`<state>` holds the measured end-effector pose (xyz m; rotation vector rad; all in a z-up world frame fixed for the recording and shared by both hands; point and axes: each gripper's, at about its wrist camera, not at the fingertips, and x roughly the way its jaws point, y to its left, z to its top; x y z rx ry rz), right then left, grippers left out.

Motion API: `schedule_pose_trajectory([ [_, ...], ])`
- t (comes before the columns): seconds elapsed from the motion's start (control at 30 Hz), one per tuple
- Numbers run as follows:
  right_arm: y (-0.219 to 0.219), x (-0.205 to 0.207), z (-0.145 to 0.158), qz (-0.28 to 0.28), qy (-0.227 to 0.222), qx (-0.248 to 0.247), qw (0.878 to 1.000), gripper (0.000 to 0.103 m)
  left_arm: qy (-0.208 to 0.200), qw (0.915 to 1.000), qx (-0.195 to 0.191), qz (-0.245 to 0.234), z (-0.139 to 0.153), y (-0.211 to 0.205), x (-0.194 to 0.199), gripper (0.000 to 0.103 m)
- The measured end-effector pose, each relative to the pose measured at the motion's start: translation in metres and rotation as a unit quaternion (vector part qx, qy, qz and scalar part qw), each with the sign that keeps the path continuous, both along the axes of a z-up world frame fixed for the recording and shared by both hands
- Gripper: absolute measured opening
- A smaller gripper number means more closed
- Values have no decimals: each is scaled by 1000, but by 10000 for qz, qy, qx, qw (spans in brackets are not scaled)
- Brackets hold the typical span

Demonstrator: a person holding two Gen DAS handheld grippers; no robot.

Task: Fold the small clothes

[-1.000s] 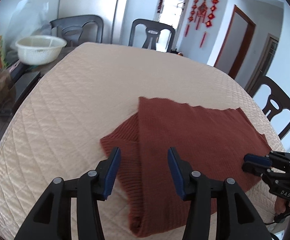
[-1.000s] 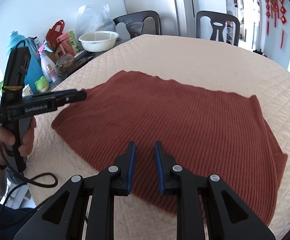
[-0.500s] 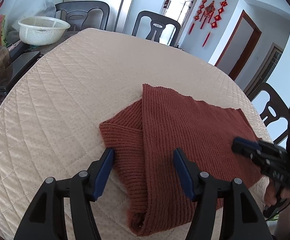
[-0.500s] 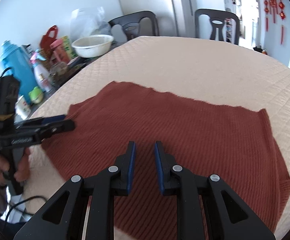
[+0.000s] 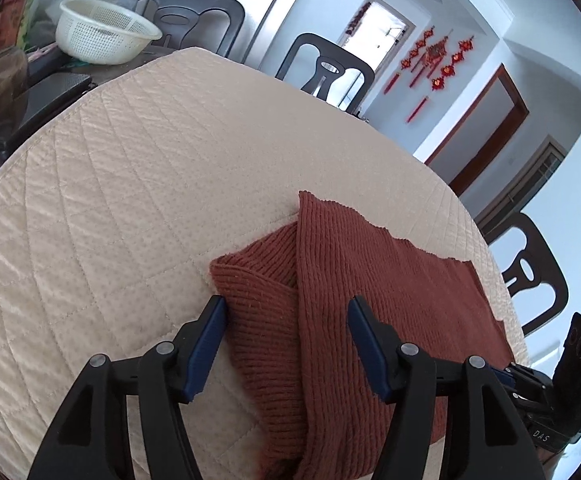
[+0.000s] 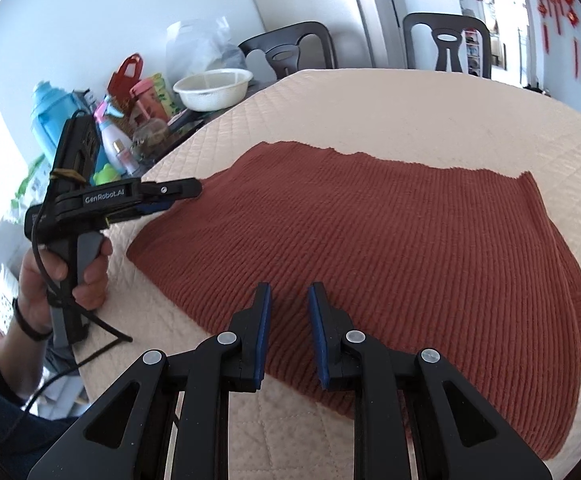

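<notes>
A rust-brown ribbed knit garment [image 5: 374,304] lies folded on the quilted beige table cover [image 5: 130,184]; a folded sleeve part sticks out at its left. It also shows in the right wrist view [image 6: 390,248]. My left gripper [image 5: 286,320] is open, its jaws wide apart just above the garment's left folded edge. It shows from the side in the right wrist view [image 6: 186,194], at the garment's left edge. My right gripper [image 6: 289,304] is open with a narrow gap, empty, over the garment's near edge. It shows in the left wrist view [image 5: 506,376] at the lower right.
A white plastic colander [image 5: 102,38], a jar and dark items stand on the bare table part at the far left. Bottles, bags and a blue jug [image 6: 56,120] crowd that side. Dark chairs [image 5: 326,68] stand around the table. The table's near edge is close.
My left gripper has moved forward and lower onto the garment's left fold, jaws still wide. My right gripper has stayed over the near edge, its gap unchanged.
</notes>
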<state>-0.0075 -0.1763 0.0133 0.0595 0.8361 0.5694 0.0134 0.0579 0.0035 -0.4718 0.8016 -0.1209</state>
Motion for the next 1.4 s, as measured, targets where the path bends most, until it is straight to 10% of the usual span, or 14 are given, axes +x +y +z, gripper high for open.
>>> schedule_pose_trajectory([
  [0.37,-1,0,-1,6,-7,81,10000,20,87,9999,-15,-109,0,-19,-27,64],
  [0.6,-7,0,1,-59,-53,201,9998,20,145,9993,-180,-280,1,-19,-15,21],
  [1.03,-63,-7,20,-767,-267,505,9954,20,-712,9785,-689,-1810,76,-98,15,18],
  [1.3,-105,-11,22,-1199,-96,1283,9844,21,79,9607,-612,-2706,15,-178,49,18],
  [1.4,-111,-7,18,-1263,69,1563,9796,45,-60,9563,-747,-2825,31,-177,43,26],
])
